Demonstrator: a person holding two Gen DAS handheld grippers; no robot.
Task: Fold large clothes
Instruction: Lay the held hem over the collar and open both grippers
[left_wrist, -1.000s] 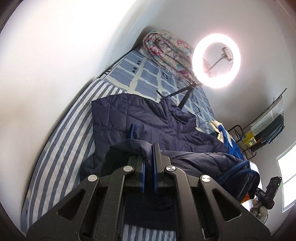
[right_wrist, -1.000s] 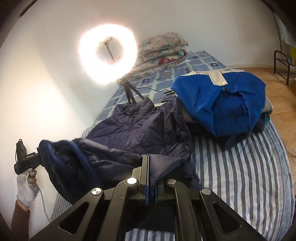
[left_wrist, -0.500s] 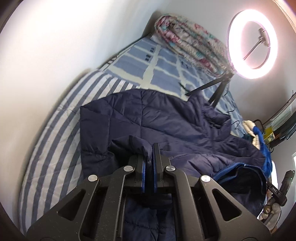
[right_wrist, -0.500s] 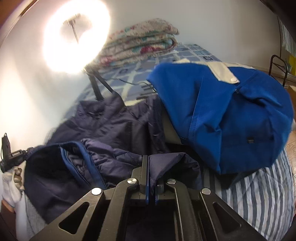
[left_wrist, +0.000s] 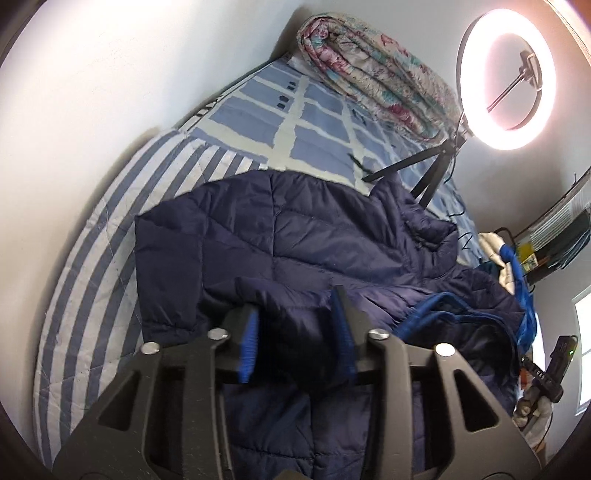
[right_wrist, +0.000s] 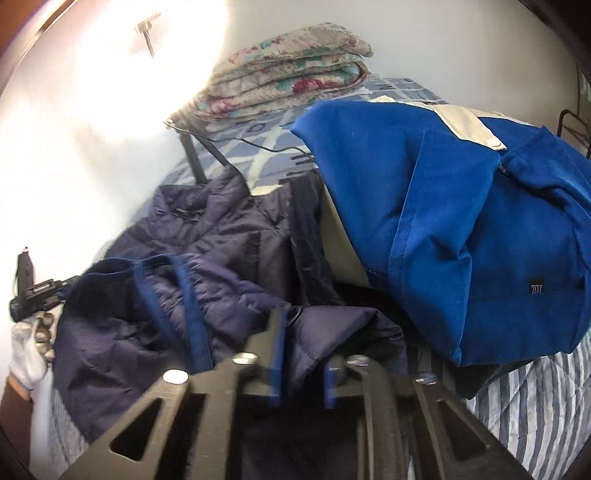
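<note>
Striped bed (left_wrist: 85, 266): my left claw (left_wrist: 295, 332) and right claw (right_wrist: 301, 363) have just been opening, jacket (left_wrist: 295, 236) fabric loose between both.

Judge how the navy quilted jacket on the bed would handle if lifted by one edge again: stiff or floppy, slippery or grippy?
Probably floppy: the navy jacket lies in soft folds and slumps on the bed. Its shiny shell looks somewhat slippery, so a thin pinch might slide. The puffy quilting suggests it is light for its bulk.
</note>
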